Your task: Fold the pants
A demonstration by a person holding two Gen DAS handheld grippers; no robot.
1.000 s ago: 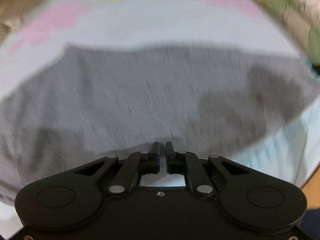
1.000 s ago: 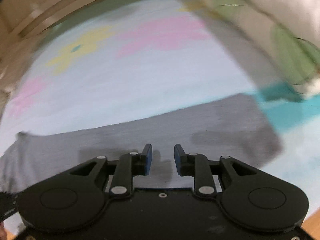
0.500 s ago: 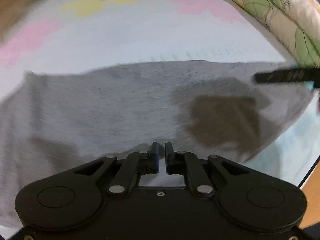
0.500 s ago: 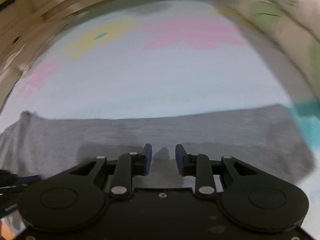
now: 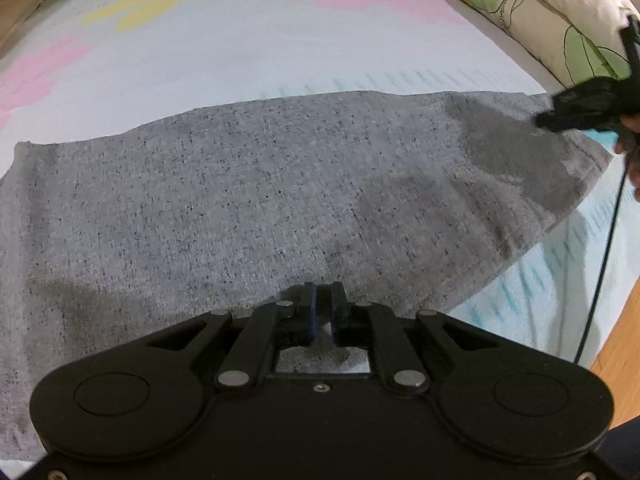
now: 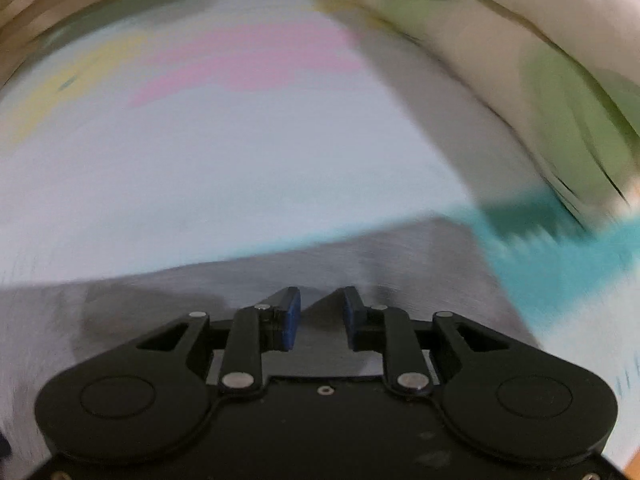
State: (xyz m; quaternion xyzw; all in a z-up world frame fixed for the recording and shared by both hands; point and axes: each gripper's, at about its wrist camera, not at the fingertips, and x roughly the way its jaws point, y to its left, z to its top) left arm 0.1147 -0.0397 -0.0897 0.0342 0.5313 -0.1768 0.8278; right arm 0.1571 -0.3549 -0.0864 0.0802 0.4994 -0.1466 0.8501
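Grey speckled pants (image 5: 260,200) lie flat across the pale flowered bedsheet (image 5: 248,48). My left gripper (image 5: 322,300) hovers over the near edge of the pants, its jaws nearly closed with a thin gap and nothing between them. In the blurred right wrist view the pants (image 6: 400,256) lie under my right gripper (image 6: 319,312), which is open and empty above the cloth. The right gripper also shows at the far right of the left wrist view (image 5: 576,108), above the pants' right end.
A leaf-patterned pillow (image 5: 540,12) lies along the back right of the bed. A wooden floor (image 5: 624,332) shows past the bed's right edge. A black cable (image 5: 604,248) hangs down at the right. A teal patch of sheet (image 6: 560,256) lies right of the pants.
The left view has drawn back, showing more of the pants. The right gripper has swung to the right, toward the pants' right end, and its view is blurred.
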